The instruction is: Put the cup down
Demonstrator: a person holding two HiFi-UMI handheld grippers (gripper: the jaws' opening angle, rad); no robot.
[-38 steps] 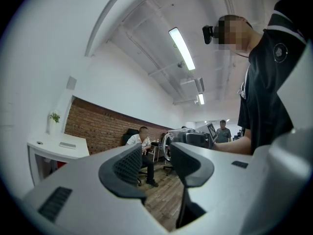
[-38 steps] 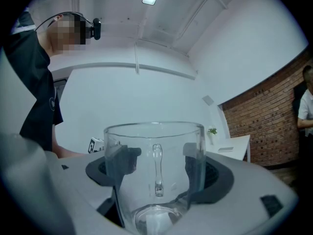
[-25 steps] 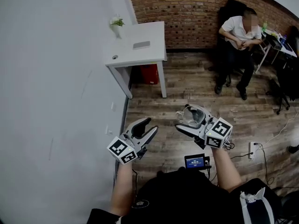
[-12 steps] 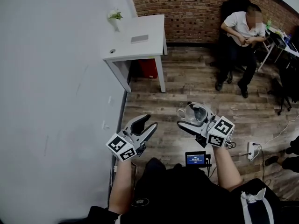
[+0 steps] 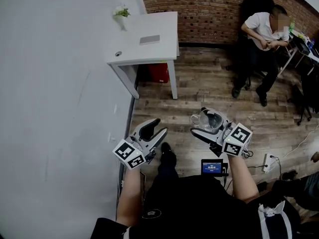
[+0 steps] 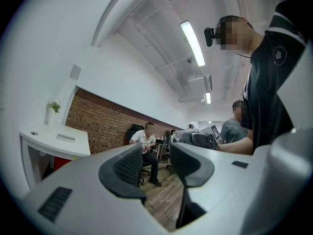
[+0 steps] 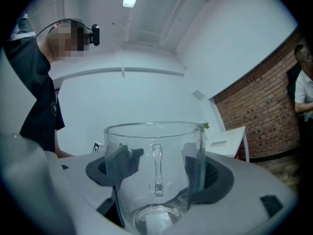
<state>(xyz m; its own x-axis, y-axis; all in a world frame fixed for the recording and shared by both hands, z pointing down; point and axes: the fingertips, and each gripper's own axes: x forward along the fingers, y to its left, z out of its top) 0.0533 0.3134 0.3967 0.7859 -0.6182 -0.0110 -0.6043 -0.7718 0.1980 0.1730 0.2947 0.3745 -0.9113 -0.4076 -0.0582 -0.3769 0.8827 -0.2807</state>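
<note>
A white wall (image 5: 60, 108) filled the left of the head view, and a brick wall (image 5: 199, 9) closed the far end of the wooden floor (image 5: 199, 88). A white worktop (image 5: 149, 49) stood against the white wall, with a red bin (image 5: 158, 72) beneath it. A person in a white shirt (image 5: 261, 39) sat on a dark chair near the brick wall, well apart from the worktop.

The operator stood at the bottom of the head view with both forearms raised over the floor. The left gripper (image 5: 158, 130) was held near the white wall; its own view showed the jaws spread, with only the room between them. The right gripper (image 5: 205, 125) was pinching a clear glass cup (image 7: 156, 180). Both pads pressed on the cup's sides, and its handle faced the camera. The cup was upright in that view and held in the air over the floor, well apart from the worktop.

A small screen (image 5: 212, 167) showed at the operator's waist. On the worktop lay a flat grey object (image 5: 149, 39), and a small plant (image 5: 120, 12) stood at its far corner.
</note>
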